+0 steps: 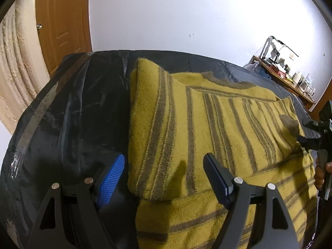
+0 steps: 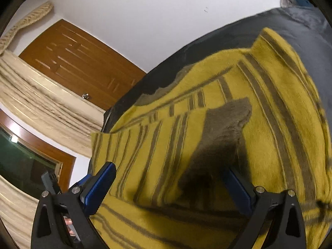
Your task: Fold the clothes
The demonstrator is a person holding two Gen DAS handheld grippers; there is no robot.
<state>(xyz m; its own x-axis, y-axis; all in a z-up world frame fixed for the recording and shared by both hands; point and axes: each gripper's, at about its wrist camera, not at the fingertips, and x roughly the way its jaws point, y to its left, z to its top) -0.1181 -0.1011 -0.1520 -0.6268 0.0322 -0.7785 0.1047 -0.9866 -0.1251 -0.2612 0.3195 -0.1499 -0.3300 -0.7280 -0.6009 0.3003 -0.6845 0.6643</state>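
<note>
One mustard-yellow striped sweater lies partly folded on a black-covered counter. Two claws hover over it, left claw and right claw, both spread wide, holding nothing. Behind the sweater: one wooden door, white wall, cream curtain.

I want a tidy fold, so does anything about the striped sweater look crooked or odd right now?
Mostly tidy. The yellow striped sweater lies on the black cover with both sleeves folded in, but the right sleeve's grey cuff lies slanted across the body. Both the left gripper and right gripper are open, holding nothing.
</note>
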